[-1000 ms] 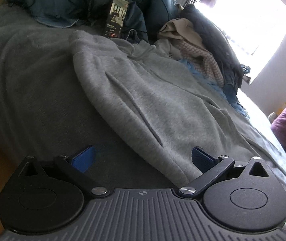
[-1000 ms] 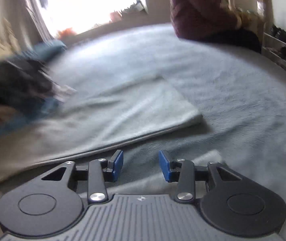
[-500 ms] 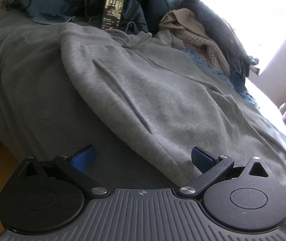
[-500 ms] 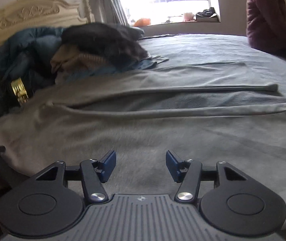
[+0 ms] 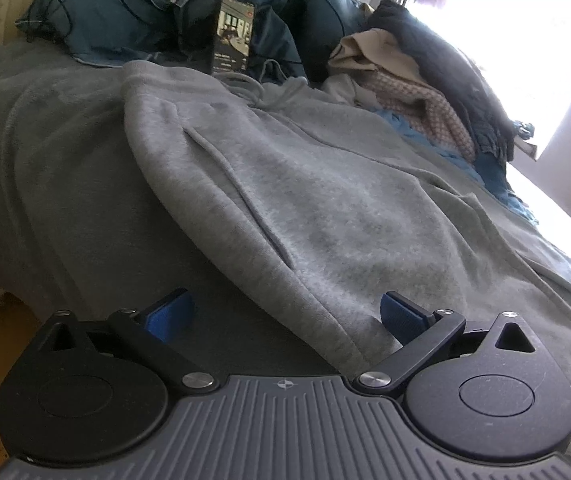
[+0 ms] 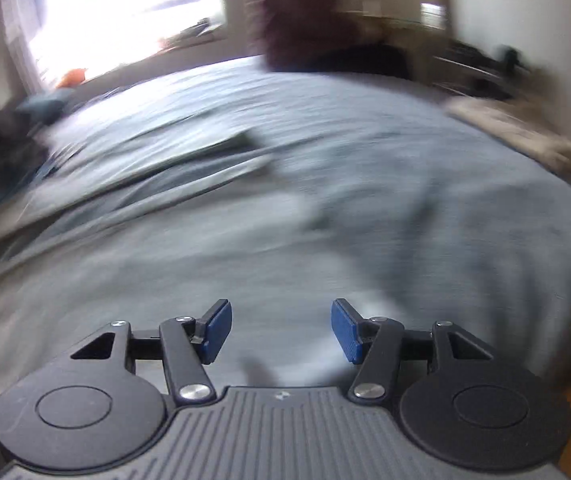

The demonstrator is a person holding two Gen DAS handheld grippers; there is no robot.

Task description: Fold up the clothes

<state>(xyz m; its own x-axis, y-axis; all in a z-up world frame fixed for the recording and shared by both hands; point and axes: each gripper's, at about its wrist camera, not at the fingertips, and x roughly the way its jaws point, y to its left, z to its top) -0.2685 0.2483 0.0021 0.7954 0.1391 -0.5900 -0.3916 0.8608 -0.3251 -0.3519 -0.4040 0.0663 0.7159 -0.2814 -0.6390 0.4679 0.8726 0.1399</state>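
grey sweatpants (image 5: 325, 208) spread flat across the grey blanket (image 5: 45, 184), waistband near the heaped clothes (image 5: 425, 92); left gripper (image 5: 285, 316) gaping wide over their near edge, gripping nothing. right gripper (image 6: 281, 328) parted about halfway, empty, over blurred blanket; jaws lately widened.

Soft matt fleece sweatpants (image 5: 305, 200) lie on a plush grey blanket (image 5: 53, 168); tongs (image 5: 285, 316) are matt plastic.
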